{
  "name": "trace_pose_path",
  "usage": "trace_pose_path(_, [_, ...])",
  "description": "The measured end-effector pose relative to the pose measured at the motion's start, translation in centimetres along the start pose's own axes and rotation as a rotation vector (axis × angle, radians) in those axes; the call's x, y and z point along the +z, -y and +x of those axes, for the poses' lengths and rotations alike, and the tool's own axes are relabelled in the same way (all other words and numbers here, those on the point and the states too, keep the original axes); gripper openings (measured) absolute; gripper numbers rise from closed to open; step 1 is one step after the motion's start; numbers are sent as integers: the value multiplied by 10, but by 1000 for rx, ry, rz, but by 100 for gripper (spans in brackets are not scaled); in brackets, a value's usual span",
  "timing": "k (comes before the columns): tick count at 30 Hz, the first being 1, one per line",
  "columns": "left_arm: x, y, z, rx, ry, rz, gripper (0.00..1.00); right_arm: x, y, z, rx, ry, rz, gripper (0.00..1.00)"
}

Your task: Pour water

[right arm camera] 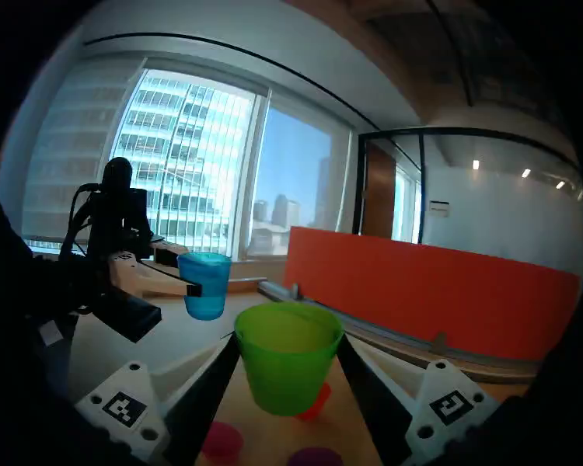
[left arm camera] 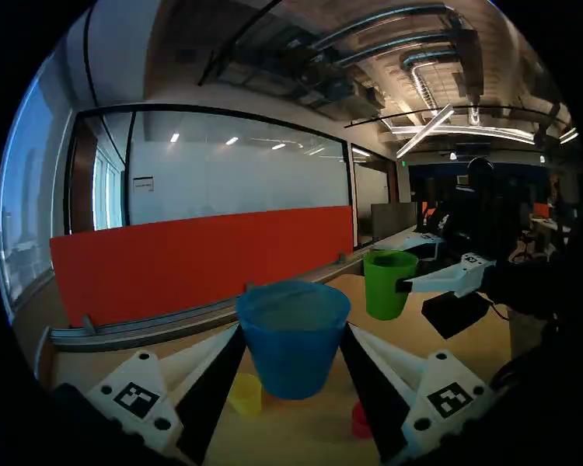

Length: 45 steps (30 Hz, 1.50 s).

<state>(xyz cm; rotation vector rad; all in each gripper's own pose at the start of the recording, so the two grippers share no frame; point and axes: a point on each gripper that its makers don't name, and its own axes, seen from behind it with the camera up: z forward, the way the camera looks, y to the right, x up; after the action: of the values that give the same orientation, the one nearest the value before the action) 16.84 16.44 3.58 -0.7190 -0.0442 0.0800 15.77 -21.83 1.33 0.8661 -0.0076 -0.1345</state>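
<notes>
In the left gripper view, my left gripper [left arm camera: 293, 353] is shut on a blue cup [left arm camera: 293, 335], held upright above the wooden table [left arm camera: 307, 435]. Farther right, the right gripper [left arm camera: 412, 285] holds a green cup [left arm camera: 387, 283] upright. In the right gripper view, my right gripper [right arm camera: 288, 365] is shut on that green cup [right arm camera: 288, 356], upright and lifted off the table [right arm camera: 276, 443]. Off to the left, the left gripper [right arm camera: 184, 289] carries the blue cup [right arm camera: 204, 284]. The two cups are apart. Whether either holds water I cannot tell.
Small cups stand on the table below: a yellow one [left arm camera: 246, 393] and a red one [left arm camera: 359, 421]; in the right gripper view a pink one [right arm camera: 221, 441], a purple one [right arm camera: 315, 457] and a red one [right arm camera: 315, 402]. An orange partition [left arm camera: 206, 260] runs behind the table.
</notes>
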Motion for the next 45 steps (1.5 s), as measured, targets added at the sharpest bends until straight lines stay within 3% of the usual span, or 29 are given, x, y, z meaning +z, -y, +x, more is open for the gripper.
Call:
trace_pose_path(21, [0,-12,28,119,-29,16,83,-8,19,-17,13,11,39,90])
trace_pose_path(45, [1,-21,59,315,-57,47,83,-5,42,-28,38,8,82,90])
